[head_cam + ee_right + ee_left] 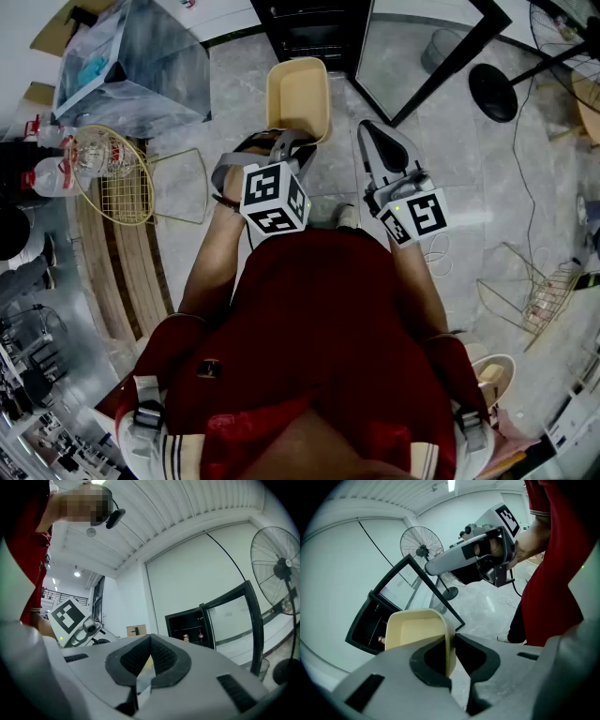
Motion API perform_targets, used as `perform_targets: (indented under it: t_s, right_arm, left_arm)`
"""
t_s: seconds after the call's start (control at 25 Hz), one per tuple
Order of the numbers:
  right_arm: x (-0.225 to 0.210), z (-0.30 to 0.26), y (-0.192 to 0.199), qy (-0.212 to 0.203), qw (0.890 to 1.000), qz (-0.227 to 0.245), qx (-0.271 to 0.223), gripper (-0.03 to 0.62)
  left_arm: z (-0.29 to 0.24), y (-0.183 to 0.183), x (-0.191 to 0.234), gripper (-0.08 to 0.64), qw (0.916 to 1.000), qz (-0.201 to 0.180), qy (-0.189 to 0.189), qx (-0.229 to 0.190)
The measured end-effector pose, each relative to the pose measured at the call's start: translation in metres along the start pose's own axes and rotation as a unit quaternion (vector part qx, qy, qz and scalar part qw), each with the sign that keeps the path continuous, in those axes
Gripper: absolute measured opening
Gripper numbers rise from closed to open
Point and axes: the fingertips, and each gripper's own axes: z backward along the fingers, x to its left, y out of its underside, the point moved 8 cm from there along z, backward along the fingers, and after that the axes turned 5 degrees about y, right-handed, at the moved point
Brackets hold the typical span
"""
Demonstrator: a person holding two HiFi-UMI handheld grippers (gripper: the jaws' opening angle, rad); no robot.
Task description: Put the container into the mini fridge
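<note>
In the head view my left gripper [292, 142] is shut on the near rim of a beige, empty, open-topped container [298, 94], held above the floor. In the left gripper view its pads clamp the container's [415, 629] side wall at the gripper's tip [449, 641]. The black mini fridge [311, 26] stands just beyond with its glass door [427, 58] swung open; cans show inside the fridge [375, 623]. My right gripper [372, 133] hovers to the right of the container, jaws shut and empty, with the tips [150, 641] touching.
A standing fan [422, 543] is beside the fridge, its round base [492, 91] on the floor at the right. Wire baskets [117, 173] and plastic bottles [47, 173] lie at the left, a clear plastic bin [131, 61] at the upper left. A white cable [437, 249] and a wire rack [544, 292] are at the right.
</note>
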Motion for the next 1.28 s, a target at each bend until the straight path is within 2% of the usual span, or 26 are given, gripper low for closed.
perform_targets:
  t_s: [0.72,0.92,1.28]
  right_arm:
    - [-0.072,0.027,-0.004,-0.037,0.999,-0.008,-0.006,-0.002]
    - [-0.09,0.023,-0.005,-0.033,0.999,-0.006,-0.01,-0.002]
    - [-0.117,-0.02,-0.002,-0.02,1.0,0.005,-0.003,-0.002]
  left_arm:
    - [-0.051,-0.056,0.006,0.04,0.9993,0.013,-0.005,0.035]
    - [-0.068,-0.058,0.019,0.04,0.9989,0.013,-0.004,0.044]
    - [-0.104,-0.044,0.074,0.04,0.9989,0.005,0.001,0.047]
